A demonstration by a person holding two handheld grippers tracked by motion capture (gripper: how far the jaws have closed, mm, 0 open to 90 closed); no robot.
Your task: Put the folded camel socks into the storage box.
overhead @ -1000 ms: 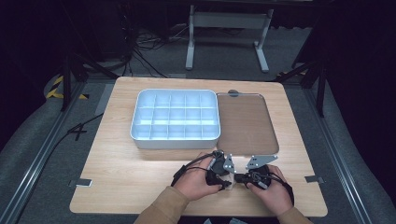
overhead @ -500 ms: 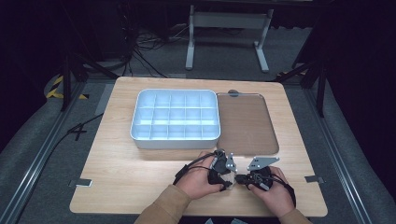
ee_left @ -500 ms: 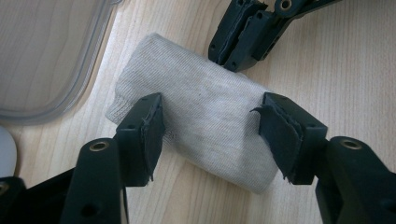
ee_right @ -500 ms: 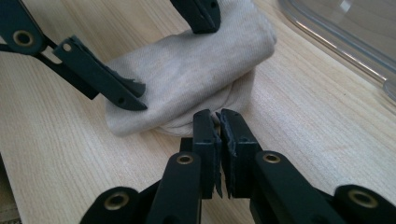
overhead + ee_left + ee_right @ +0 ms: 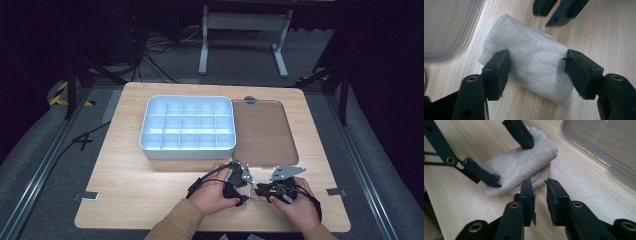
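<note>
The folded cloth [image 5: 531,62] lies on the tabletop [image 5: 150,185] near its front edge, just beside the clear lid [image 5: 262,131]. The left hand-held gripper [image 5: 537,66] straddles it, its jaws having just opened wide, pads barely off its ends. The right hand-held gripper [image 5: 539,195] has just parted slightly and holds nothing; to regrip well, close squarely across the fold, low.

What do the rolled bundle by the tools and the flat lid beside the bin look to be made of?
The rolled bundle looks like knit fabric, probably a cotton sock: fine ribbed weave, matte off-white, soft folds. The flat lid seems to be clear plastic: wood grain shows through it, and its raised rim is glossy. The bin looks like smooth, pale plastic.
</note>
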